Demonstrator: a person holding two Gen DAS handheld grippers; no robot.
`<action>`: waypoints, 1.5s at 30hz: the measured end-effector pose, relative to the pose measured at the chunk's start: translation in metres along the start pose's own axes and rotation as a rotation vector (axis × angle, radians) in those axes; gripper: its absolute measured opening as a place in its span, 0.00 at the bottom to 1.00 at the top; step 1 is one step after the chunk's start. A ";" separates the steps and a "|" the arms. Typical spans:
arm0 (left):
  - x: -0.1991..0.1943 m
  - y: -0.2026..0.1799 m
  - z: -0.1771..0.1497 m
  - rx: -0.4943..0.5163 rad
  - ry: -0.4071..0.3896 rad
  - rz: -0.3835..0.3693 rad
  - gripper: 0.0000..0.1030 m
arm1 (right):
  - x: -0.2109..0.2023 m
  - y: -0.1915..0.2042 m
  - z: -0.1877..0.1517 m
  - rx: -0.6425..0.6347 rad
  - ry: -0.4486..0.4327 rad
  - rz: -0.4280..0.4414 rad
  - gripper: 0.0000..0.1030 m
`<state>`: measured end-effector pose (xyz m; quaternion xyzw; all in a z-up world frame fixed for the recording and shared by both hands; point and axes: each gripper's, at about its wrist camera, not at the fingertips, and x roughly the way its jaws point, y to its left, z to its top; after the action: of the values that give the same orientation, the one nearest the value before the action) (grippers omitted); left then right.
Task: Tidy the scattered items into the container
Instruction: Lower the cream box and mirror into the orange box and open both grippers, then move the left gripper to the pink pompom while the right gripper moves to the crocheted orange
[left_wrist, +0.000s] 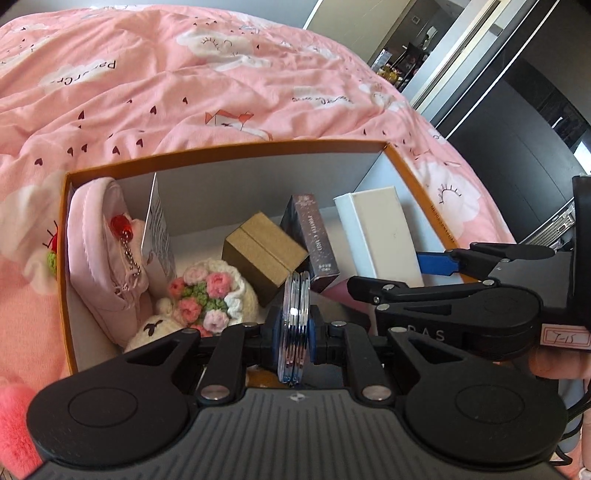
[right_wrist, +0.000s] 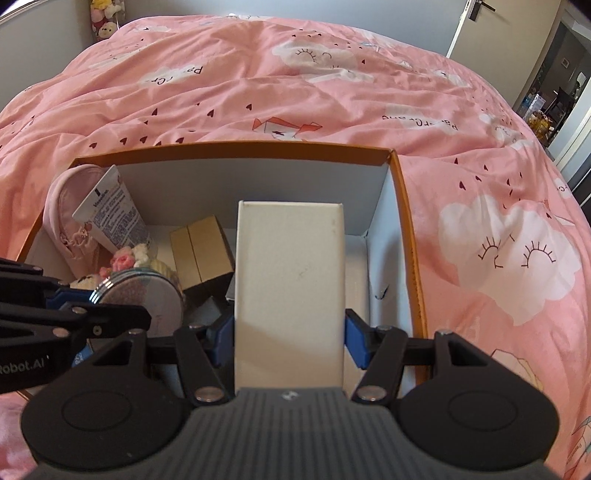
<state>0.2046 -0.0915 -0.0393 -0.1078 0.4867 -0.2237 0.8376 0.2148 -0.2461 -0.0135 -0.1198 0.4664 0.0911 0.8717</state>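
An orange-rimmed container (left_wrist: 258, 147) with white walls sits on the bed, directly under both grippers. My left gripper (left_wrist: 295, 328) is shut on a round silver compact (left_wrist: 295, 310), held edge-on over the container's near side. In the right wrist view the compact (right_wrist: 144, 295) shows its flat face. My right gripper (right_wrist: 290, 336) is shut on a tall white box (right_wrist: 291, 266), its blue pads (right_wrist: 354, 339) pressing both sides, above the container's right half (right_wrist: 402, 221). Inside lie a pink pouch (left_wrist: 107, 251), a crochet flower toy (left_wrist: 207, 295), a brown carton (left_wrist: 262, 251), a dark box (left_wrist: 310, 236) and a lotion tube (right_wrist: 110, 218).
A pink duvet (right_wrist: 332, 92) with cloud prints covers the bed all round the container. A crochet strawberry (left_wrist: 51, 254) lies just outside its left wall, and a pink plush thing (left_wrist: 14, 417) is at the near left. A doorway (left_wrist: 517, 74) opens at the far right.
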 end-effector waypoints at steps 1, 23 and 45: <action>0.000 0.000 -0.001 0.000 0.003 0.003 0.16 | 0.000 0.001 -0.001 -0.005 -0.002 -0.003 0.61; -0.023 0.008 0.006 -0.019 -0.050 0.009 0.34 | -0.007 -0.001 0.004 0.003 -0.018 -0.031 0.63; -0.114 0.089 -0.012 -0.057 -0.035 0.296 0.36 | -0.053 0.072 0.019 -0.091 -0.161 0.152 0.60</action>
<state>0.1695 0.0417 0.0060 -0.0626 0.4890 -0.0819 0.8662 0.1812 -0.1745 0.0324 -0.1158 0.3980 0.1871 0.8906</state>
